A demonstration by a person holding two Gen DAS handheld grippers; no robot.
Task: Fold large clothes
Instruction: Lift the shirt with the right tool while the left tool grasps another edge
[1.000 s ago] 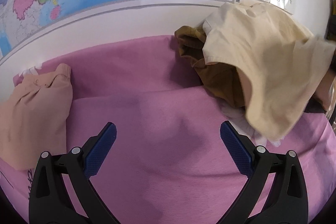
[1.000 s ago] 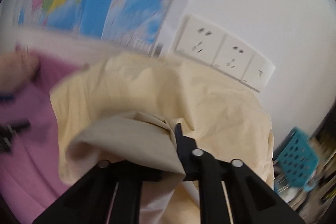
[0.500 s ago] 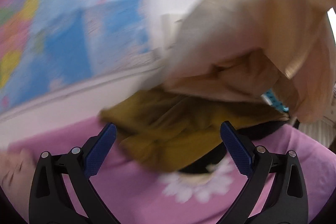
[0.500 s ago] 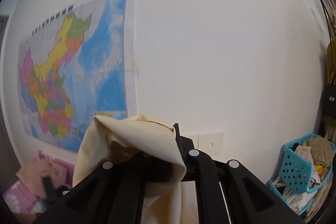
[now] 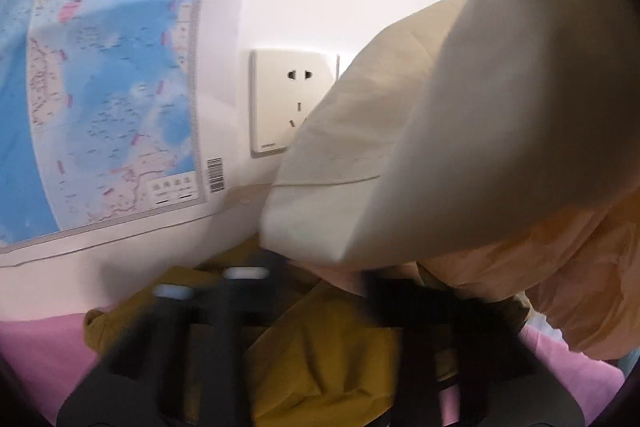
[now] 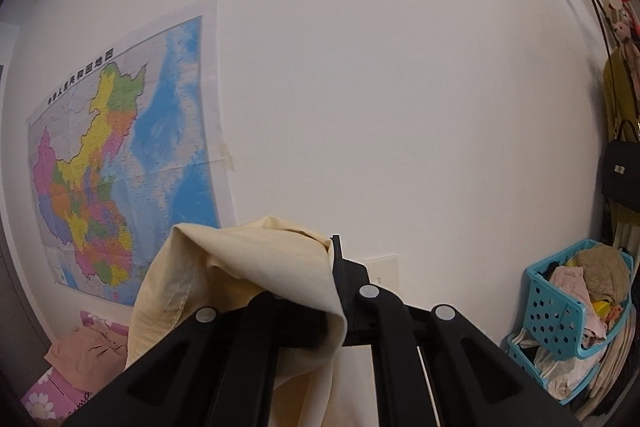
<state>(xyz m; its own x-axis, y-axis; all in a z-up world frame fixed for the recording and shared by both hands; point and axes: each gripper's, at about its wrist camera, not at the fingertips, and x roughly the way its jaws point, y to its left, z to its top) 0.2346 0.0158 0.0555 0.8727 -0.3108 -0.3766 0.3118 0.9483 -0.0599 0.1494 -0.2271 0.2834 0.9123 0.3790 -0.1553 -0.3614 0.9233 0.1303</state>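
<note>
A large cream garment (image 5: 460, 147) hangs in the air across the right of the left wrist view. My left gripper (image 5: 316, 267) is motion-blurred, and its jaws are closing on the garment's lower hem, which covers the tips. In the right wrist view my right gripper (image 6: 334, 251) is held high before the white wall, shut on a bunched corner of the same cream garment (image 6: 248, 267), which drapes down over the left finger.
A mustard garment (image 5: 332, 359) lies on the pink bed cover (image 5: 40, 347) under the left gripper. A wall socket (image 5: 288, 103) and a map (image 6: 100, 167) are on the wall. A folded pinkish garment (image 6: 88, 347) lies far left. Blue baskets (image 6: 576, 303) stand at right.
The left gripper swung right and up from the pink cover to the hanging cream garment and went from wide open to closed. The right gripper lifted the garment's corner well above the bed.
</note>
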